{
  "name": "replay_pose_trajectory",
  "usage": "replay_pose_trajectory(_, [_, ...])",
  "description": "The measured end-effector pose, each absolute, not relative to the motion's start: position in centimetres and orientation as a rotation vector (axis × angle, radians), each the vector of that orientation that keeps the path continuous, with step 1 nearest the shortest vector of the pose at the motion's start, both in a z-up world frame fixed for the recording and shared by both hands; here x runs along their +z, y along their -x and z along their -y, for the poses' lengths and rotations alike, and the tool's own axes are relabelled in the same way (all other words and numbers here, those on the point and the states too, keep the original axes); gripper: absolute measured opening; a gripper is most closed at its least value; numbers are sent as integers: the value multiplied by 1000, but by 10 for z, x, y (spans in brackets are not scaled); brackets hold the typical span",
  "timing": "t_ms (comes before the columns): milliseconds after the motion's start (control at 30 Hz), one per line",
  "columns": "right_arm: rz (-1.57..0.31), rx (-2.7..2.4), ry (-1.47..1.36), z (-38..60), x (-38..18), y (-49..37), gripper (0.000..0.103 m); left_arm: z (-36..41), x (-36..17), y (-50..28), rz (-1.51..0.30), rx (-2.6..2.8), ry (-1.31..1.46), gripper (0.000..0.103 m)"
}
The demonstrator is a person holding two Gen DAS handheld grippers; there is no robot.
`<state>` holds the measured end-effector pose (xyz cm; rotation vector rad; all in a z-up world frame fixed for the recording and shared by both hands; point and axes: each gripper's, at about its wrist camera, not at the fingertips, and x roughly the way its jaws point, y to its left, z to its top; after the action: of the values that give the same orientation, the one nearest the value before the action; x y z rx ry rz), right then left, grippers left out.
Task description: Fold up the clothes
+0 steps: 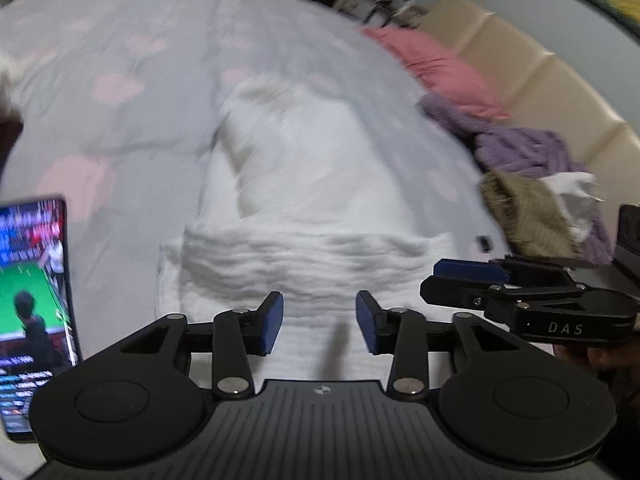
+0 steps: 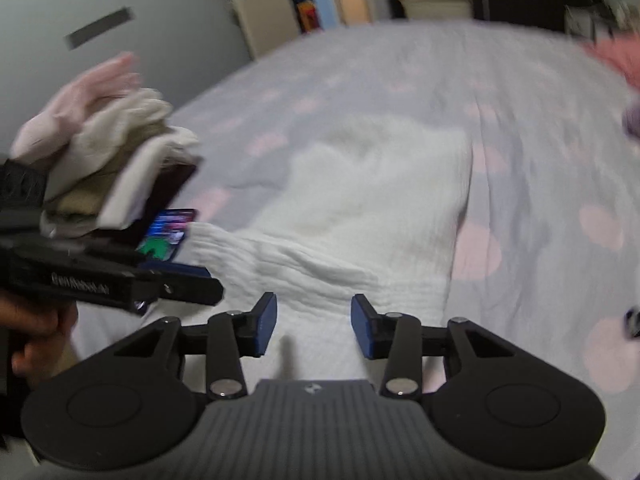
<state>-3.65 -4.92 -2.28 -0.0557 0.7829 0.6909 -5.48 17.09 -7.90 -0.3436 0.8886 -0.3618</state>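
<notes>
- Left gripper [image 1: 319,322]: jaws parted wide, nothing between the 2 blue pads [image 1: 273,322], no grip on anything.
- Right gripper [image 2: 313,326]: same state, jaws spread wide, gap clear of cloth.
- White garment [image 1: 304,184] lies flat on the bedspread [image 1: 120,120], directly ahead of both sets of jaws. Crinkled, textured fabric.
- Long axis runs straight away from the jaws (near end wide, far end narrower in the left wrist view). Near end is a gathered, ribbed band [image 1: 304,256] lying crosswise to the jaws; it sits just past the fingertips and continues under them toward the camera.
- Right wrist view: same garment [image 2: 380,200], axis tilted slightly to the right of the jaw line, far edge ragged (motion blur, cannot tell the exact outline).
- Right gripper shows in the left wrist view [image 1: 472,276], just right of the left jaws, over the band's right end; from that side angle its opening is not readable.
- Left gripper body appears in the right wrist view [image 2: 176,284], left of the jaws, with a hand [image 2: 36,340] under it.
- Phone [image 1: 32,312] with a lit screen, left of the left jaws, beside the garment.
- Stack of folded clothes [image 2: 112,168] left and ahead of the right jaws, next to the phone.
- Pink pillow [image 1: 436,68], purple garment [image 1: 520,144] and olive fuzzy item [image 1: 528,216] far right, against the headboard [image 1: 540,60], well apart from the white garment.
</notes>
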Motion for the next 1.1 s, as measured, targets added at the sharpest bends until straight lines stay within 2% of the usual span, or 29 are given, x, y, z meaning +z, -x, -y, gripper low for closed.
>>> replay_pose_trajectory(200, [-631,770,344,75,-12,100,53,-168,-65,113,-790,-463,123,44])
replay_pose_trajectory(367, [-588,819,501,89,-30,146,54,-159,-72,157,-723,-515,-87,44])
replay_pose_trajectory(667, [-344,890,982,54,-70,213,59,-138,-96,226,-611,-568,-478,51])
replay_pose_trajectory(867, [-354,878,1028,47,-82,219,60,-124,-123,243,-558,-542,-669,55])
replay_pose_trajectory(1100, [-341,803,1098,47,-94,224,60,-125,-134,238,-592,-504,-693,55])
